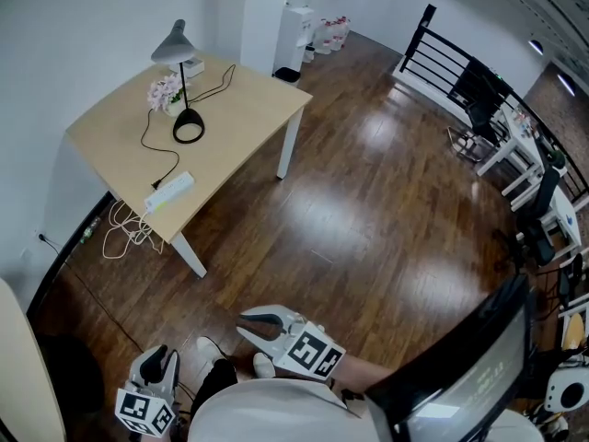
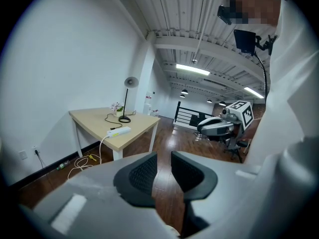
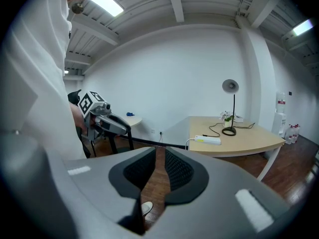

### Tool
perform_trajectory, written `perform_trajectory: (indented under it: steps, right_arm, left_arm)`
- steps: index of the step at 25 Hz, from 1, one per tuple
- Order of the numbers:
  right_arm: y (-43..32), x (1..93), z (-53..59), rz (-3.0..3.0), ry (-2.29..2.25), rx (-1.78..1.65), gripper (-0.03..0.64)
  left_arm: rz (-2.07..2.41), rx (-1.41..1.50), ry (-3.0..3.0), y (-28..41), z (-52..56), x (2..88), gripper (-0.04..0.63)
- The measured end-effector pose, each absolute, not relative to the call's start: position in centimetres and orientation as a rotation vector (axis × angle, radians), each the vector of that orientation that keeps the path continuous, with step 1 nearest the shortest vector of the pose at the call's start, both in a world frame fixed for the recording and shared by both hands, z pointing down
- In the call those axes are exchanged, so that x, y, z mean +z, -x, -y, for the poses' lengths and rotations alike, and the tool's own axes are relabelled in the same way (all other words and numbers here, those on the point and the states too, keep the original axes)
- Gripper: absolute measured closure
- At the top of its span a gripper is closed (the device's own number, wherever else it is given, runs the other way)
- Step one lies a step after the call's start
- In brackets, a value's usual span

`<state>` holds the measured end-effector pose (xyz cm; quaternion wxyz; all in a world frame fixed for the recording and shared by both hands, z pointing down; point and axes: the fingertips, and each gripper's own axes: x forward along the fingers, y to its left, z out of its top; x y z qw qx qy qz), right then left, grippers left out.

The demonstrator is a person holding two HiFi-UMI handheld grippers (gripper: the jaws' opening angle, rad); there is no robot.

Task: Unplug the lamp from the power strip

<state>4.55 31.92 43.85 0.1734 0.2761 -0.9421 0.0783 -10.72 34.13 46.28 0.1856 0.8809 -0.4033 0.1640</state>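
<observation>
Up at the far left of the head view, on a pale wooden table (image 1: 239, 109) set against the white wall: a grey lamp (image 1: 183, 81) with a round black base, upright, just beside a small pot of pink flowers (image 1: 166, 93). From that base, a black cord (image 1: 147, 141) looping over the tabletop to a white power strip (image 1: 171, 191) lying near the table's front edge; plug too small to judge. From the strip, a white cable (image 1: 124, 233) dropping off the edge into loose coils on the dark wood floor (image 1: 368, 228). Well apart from all this, low in the frame and close to the person's body: left gripper (image 1: 161, 362) at bottom left, right gripper (image 1: 260, 325) just beside it, each with its marker cube. In the left gripper view, jaws parted by a narrow gap, nothing between them but floor, with table and strip far ahead. In the right gripper view, likewise a slim gap between the ribbed pads (image 3: 180, 172), empty, the table off to the right. Beyond the table, a black railing (image 1: 442, 72) and a water dispenser (image 1: 296, 17).
</observation>
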Motion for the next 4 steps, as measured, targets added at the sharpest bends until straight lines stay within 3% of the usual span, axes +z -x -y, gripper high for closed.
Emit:
perform_trajectory:
  steps: [4]
  right_arm:
    - [-3.8, 44.0, -29.9, 2.664, -0.788, 0.218, 0.554]
  left_arm:
    - [1.134, 0.463, -2.492, 11.5, -32.1, 46.4, 0.499]
